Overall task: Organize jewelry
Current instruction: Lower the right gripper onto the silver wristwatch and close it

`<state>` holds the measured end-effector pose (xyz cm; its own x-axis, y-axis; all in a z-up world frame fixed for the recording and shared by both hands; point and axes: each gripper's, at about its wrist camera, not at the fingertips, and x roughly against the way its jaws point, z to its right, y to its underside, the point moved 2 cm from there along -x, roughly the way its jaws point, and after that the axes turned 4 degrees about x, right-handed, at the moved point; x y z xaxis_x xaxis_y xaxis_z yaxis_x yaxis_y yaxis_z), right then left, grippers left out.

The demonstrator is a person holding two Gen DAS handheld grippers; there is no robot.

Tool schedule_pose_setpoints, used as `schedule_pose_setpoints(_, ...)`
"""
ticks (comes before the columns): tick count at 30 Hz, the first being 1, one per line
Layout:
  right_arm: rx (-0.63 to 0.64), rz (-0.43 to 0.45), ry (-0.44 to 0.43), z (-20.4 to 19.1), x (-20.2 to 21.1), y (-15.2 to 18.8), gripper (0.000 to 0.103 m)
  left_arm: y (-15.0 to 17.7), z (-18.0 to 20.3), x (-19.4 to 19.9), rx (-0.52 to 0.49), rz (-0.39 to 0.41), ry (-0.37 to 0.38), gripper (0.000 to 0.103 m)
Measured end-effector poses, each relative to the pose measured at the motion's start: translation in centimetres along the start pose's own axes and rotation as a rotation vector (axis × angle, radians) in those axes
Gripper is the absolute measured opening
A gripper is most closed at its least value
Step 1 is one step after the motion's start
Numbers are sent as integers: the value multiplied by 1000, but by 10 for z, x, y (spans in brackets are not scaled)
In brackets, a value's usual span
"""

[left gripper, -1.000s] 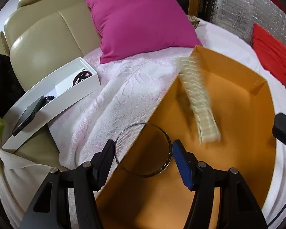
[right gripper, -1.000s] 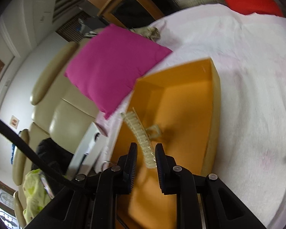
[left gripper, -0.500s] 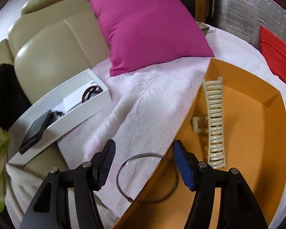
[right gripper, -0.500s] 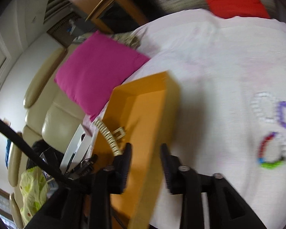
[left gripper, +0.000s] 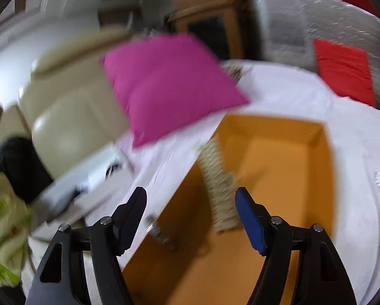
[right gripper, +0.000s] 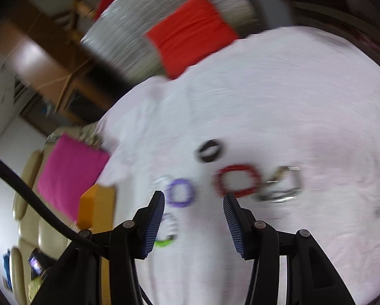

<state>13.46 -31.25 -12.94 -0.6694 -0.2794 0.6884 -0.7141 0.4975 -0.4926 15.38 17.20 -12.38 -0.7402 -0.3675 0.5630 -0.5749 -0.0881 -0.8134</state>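
Note:
An orange box (left gripper: 286, 157) lies on the white towel. A cream hair claw clip (left gripper: 219, 190) lies inside it by the left wall. A thin metal bangle (left gripper: 159, 233), blurred, rests over that wall. My left gripper (left gripper: 191, 208) is open and empty above the box's near end. My right gripper (right gripper: 193, 208) is open and empty over the towel. Ahead of it lie a purple bracelet (right gripper: 179, 192), a red bracelet (right gripper: 236, 180), a black hair tie (right gripper: 209, 151) and a silver bangle (right gripper: 281, 186). A multicoloured bead bracelet (right gripper: 167, 231) lies by its left finger.
A magenta pillow (left gripper: 167, 84) leans on the beige sofa (left gripper: 70, 117). A white tray (left gripper: 83, 185) with dark items sits at the left. A red cushion (right gripper: 190, 33) lies at the towel's far edge. The orange box's corner (right gripper: 97, 203) shows left of my right gripper.
My right gripper let go of the hair clip into the box, opened wide and swung right over the loose bracelets. My left gripper drew back from the bangle, which stays on the box wall.

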Motion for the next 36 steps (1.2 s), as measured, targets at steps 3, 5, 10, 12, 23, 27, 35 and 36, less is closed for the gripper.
schedule_pose_setpoints(3,-64,10,17,40,5,-4,52,-5,39,20,-12,55,147,80)
schedule_pose_setpoints(5,-112,15,33,60,7,-9,52,-3,74,26,-48,30,274,80)
schedule_pose_setpoints(10,-106,-17,117,85,-5,-14,51,11,152,33,-174,-65,466,80)
schedule_pose_setpoints(12,-99,-44,153,90,-17,-15,42,19,177,32,-209,-126,529,80)
schedule_pose_setpoints(23,113,-106,338,81,-55,-22,27,46,226,27,-290,-268,607,81)
schedule_pose_setpoints(27,277,-104,428,65,-68,-18,10,50,232,29,-310,-267,621,81)
schedule_pose_setpoints(35,285,-70,354,61,-51,-9,4,57,248,26,-306,-325,647,81)
schedule_pose_setpoints(36,272,-65,334,62,-48,-8,4,58,251,25,-305,-331,649,81)
